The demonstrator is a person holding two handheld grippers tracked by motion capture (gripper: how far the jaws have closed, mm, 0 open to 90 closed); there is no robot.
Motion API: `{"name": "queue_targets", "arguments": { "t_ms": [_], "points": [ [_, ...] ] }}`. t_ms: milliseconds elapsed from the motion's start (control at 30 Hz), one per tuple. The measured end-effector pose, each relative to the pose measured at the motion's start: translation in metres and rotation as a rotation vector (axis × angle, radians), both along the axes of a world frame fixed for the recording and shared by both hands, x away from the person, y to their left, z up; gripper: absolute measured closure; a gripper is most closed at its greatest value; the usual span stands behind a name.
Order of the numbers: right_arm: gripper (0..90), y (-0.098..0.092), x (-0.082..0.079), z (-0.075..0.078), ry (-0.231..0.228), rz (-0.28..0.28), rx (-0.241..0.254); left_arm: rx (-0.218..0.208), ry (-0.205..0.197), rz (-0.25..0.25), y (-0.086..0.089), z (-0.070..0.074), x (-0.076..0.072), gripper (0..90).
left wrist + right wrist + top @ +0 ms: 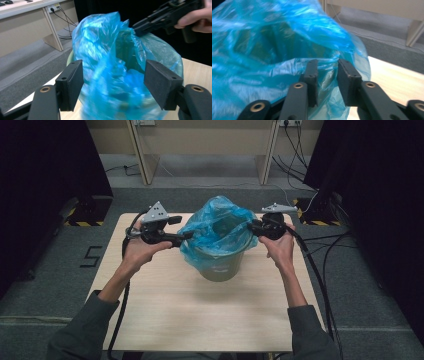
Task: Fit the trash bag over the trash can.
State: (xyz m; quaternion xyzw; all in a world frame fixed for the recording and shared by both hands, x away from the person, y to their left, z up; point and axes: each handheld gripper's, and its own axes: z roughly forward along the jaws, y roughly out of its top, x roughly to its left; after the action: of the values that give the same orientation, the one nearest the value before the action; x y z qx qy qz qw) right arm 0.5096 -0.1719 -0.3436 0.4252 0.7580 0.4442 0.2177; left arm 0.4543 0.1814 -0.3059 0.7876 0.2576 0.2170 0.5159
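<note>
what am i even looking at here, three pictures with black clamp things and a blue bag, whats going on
No robot here: a person sits at a wooden table and holds a hand-operated two-jaw gripper in each hand. The high view looks down from above the person. The other two pictures come from small cameras riding on each gripper, looking along its own black jaws.

On the table stands a grey-green bin with a blue plastic bag lining it, the bag's top billowing above the rim.

The left gripper has its jaws wide apart on either side of the bag, not pressing it. The right gripper has its jaws much closer, with a fold of the bag's edge between them; whether the pads actually pinch it is hard to tell. It looks like the bag is being fitted over the bin.
</note>
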Motion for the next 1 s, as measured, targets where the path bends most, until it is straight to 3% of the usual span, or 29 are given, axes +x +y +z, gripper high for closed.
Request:
{"name": "queue_targets", "arguments": {
  "t_ms": [100, 233, 367, 467, 600, 667, 733, 800, 1000],
  "points": [
    [71.1, 0.000, 0.017, 0.001, -0.010, 0.008, -0.006, 0.006, 0.002, -0.005, -0.005, 0.001, 0.002, 31.5],
    [60.1, 0.007, 0.025, 0.008, -0.023, -0.005, -0.089, 0.007, 0.006, -0.006, -0.009, 0.001, 0.005, 31.3],
    [47.7, 0.012, 0.006, 0.018, -0.021, -0.047, -0.094, 0.012, 0.014, 0.000, -0.010, 0.000, 0.008, 31.3],
    [43.7, 0.013, -0.016, 0.018, -0.002, -0.052, -0.083, 0.016, 0.022, 0.002, -0.011, -0.002, 0.010, 31.3],
    [44.1, 0.008, -0.036, 0.009, 0.019, -0.064, -0.059, 0.009, 0.029, 0.005, -0.012, -0.003, 0.013, 31.1],
    [45.1, 0.005, -0.038, 0.005, 0.020, -0.068, -0.049, 0.015, 0.032, 0.006, -0.013, -0.004, 0.015, 30.8],
    [49.0, 0.002, -0.036, 0.003, 0.029, -0.055, -0.007, 0.017, 0.038, 0.008, -0.015, -0.004, 0.017, 30.5],
    [53.0, 0.001, -0.032, 0.002, 0.027, -0.052, 0.005, 0.015, 0.045, 0.008, -0.017, -0.005, 0.019, 30.2],
    [62.2, 0.000, -0.012, 0.002, 0.024, -0.025, -0.010, 0.015, 0.056, 0.012, -0.023, -0.003, 0.026, 29.0]
  ]
}}
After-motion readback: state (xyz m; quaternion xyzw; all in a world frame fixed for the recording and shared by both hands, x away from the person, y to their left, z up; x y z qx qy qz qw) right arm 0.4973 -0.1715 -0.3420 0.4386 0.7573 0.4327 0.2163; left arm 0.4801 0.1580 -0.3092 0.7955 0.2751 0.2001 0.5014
